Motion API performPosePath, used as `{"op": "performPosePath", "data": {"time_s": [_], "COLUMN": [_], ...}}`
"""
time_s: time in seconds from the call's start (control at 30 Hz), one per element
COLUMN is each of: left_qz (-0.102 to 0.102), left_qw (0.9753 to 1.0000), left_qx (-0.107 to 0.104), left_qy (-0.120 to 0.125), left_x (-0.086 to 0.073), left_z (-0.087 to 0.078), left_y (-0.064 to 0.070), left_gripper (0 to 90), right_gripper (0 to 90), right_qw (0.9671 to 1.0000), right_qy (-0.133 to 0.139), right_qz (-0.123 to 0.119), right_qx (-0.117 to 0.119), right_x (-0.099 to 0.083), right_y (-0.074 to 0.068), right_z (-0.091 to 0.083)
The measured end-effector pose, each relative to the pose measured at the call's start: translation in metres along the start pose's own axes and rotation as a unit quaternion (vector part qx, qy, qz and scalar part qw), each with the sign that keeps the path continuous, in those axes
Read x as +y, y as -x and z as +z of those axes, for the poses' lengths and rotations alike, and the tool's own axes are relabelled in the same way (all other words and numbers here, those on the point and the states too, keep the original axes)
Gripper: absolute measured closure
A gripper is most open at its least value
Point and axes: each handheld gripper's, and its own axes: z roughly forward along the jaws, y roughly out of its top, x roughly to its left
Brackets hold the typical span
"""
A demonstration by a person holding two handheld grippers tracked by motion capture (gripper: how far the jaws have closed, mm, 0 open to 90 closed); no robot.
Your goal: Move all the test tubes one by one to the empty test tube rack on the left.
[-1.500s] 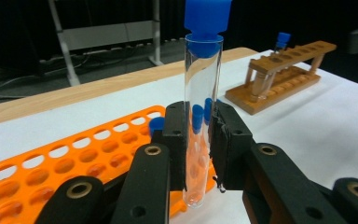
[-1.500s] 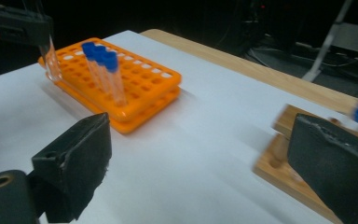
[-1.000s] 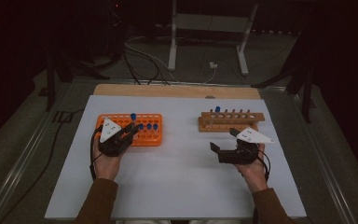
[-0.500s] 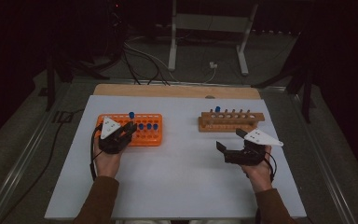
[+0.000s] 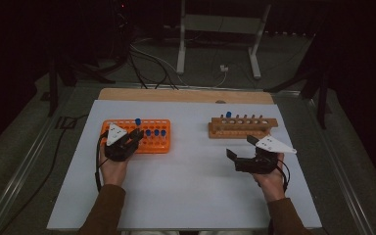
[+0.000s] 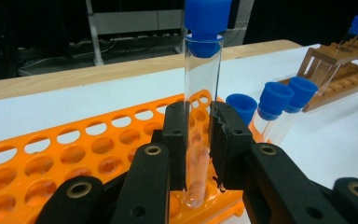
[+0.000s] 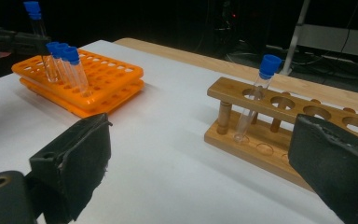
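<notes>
**Tube gripped at orange rack as right hand pulls back**

Drawn back toward six o'clock since a second ago, the right gripper [image 5: 241, 154] now sits on open bench [image 5: 191, 186] short of the wooden rack [image 5: 242, 128], its jaws spread wide and holding nothing. At the nine o'clock side, the left gripper [image 5: 133, 137] has kept its place at the orange rack [image 5: 154, 144], jaws closed on a blue-capped test tube [image 6: 200, 116]. That tube stands upright with its round bottom in or just above a hole; three more capped tubes [image 6: 272, 109] stand just beside it at three o'clock. One tube [image 7: 256, 100] already stands in the wooden rack. The clear tube looks light, rigid, smooth and likely breakable, so it may slip or crack under a hard squeeze. Taking hold mid-wall below the cap, as here, seems soundest, lifting straight up.
</notes>
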Motion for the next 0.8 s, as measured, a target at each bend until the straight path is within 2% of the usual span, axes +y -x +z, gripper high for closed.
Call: {"op": "performPosePath", "data": {"time_s": [0.17, 0.37, 0.5, 0.67, 0.8], "left_qz": [0.007, 0.012, 0.026, 0.03, 0.045], "left_qw": [1.0, 0.9994, 0.9984, 0.9976, 0.9959], "left_qx": [0.001, 0.007, 0.006, 0.008, 0.009], "left_qy": [-0.006, -0.032, -0.05, -0.062, -0.077], "left_x": [-0.003, -0.012, -0.017, -0.019, -0.02], "left_z": [0.005, 0.008, 0.01, 0.012, 0.015], "left_y": [0.002, 0.001, 0.002, 0.003, 0.005], "left_gripper": [77.6, 77.6, 77.6, 77.8, 78.2], "right_gripper": [6.2, 6.3, 6.3, 6.6, 6.6], "right_qw": [1.0, 1.0, 1.0, 1.0, 1.0], "right_qy": [-0.001, 0.0, -0.001, -0.001, -0.002], "right_qz": [-0.001, 0.0, -0.001, -0.002, -0.001], "right_qx": [0.001, 0.0, 0.001, 0.001, 0.002], "right_x": [0.0, 0.0, -0.001, -0.001, -0.001], "right_y": [0.0, 0.001, 0.0, 0.0, -0.001], "right_z": [0.0, -0.001, -0.001, 0.0, 0.0]}}
